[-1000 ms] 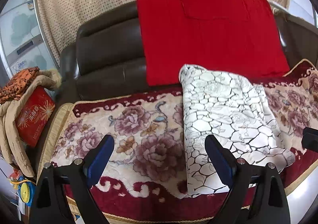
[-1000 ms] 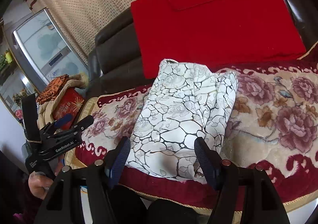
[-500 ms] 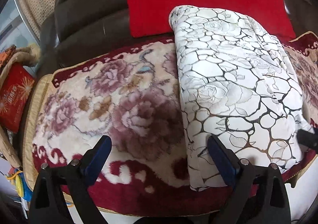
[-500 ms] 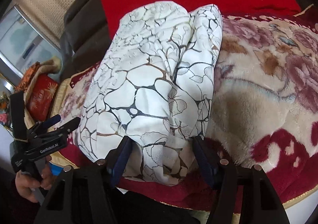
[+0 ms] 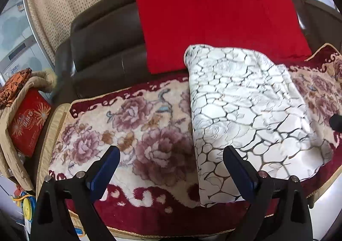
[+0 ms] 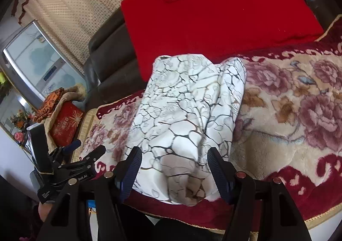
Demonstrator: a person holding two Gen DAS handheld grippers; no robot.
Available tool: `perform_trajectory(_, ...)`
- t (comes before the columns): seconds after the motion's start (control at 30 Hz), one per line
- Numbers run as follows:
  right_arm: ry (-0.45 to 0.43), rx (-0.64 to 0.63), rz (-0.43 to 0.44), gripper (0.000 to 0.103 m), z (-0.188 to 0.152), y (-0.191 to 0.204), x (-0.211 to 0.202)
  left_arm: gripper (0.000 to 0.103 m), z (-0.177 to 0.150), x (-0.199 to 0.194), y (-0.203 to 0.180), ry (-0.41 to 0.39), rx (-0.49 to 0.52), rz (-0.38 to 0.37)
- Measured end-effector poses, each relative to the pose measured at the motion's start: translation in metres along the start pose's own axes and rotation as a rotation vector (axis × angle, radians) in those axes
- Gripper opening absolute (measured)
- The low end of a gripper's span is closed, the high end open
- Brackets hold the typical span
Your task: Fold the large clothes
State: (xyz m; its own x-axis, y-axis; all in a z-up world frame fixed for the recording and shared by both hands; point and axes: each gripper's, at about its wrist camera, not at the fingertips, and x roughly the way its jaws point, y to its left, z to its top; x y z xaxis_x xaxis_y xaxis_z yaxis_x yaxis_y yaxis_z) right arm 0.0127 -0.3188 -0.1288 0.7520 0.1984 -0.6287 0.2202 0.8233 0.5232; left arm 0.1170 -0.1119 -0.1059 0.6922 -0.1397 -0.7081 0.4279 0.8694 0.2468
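Neatly folded white crackle-print garment (image 5: 245,108) on sofa cover (image 5: 128,125).

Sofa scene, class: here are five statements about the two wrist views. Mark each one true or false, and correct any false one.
1. The white cracked-pattern cloth lies folded on the floral blanket. True.
2. The left gripper is shut on the cloth. False: it is open and holds nothing.
3. A red cloth hangs over the dark sofa back. True.
4. The right gripper is shut. False: it is open, at the cloth's near end.
5. The red box sits on the white cloth. False: it sits off the sofa's left end.
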Motion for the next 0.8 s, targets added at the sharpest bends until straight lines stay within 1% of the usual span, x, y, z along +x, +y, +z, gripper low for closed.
perform_trajectory(0.23,0.005,-0.003,0.018,0.068,-0.001,0.005,0.0,0.097,0.006,-0.013,0.004,-0.033,-0.008,0.006)
perform_trajectory(0.53,0.004,0.018,0.018,0.068,0.002,-0.003,0.001,0.097,0.007,-0.005,0.002,-0.015,-0.01,0.004)
perform_trajectory(0.6,0.009,0.023,0.009,0.069,0.003,-0.006,0.004,0.097,0.007,0.001,0.002,0.0,-0.008,-0.001)
perform_trajectory(0.67,0.017,0.033,0.001,0.069,0.005,-0.011,0.008,0.097,0.006,0.011,0.003,0.03,-0.012,-0.024)
perform_trajectory(0.8,0.037,0.064,-0.03,0.069,0.005,-0.025,0.022,0.097,0.0,0.042,0.009,0.129,-0.042,-0.057)
